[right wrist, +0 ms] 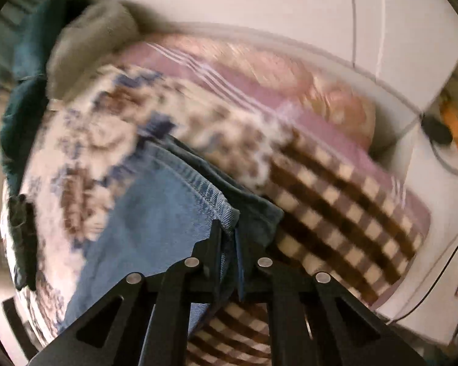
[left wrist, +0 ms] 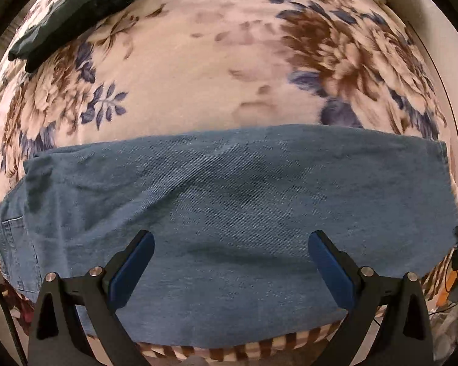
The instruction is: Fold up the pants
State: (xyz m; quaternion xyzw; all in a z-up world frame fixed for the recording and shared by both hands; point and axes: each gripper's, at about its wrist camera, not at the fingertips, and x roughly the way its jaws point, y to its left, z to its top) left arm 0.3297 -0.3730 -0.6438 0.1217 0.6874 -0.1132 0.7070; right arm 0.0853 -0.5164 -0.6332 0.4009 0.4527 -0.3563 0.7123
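Note:
Blue denim pants (left wrist: 216, 210) lie flat across the near part of a floral blanket (left wrist: 198, 67), with a back pocket at the far left. My left gripper (left wrist: 230, 241) is open and empty, hovering just above the denim. In the right wrist view my right gripper (right wrist: 228, 228) is shut on the hemmed corner of the pants (right wrist: 155, 201), at the bed's edge. The right view is blurred by motion.
A dark green garment (left wrist: 76, 9) lies at the far left of the blanket. A brown checked blanket (right wrist: 336, 189) hangs over the bed's edge, with a pink striped cover (right wrist: 259, 91) beyond. A grey and teal pile of clothes (right wrist: 76, 48) sits far left. Cables (right wrist: 442, 134) lie by the white wall.

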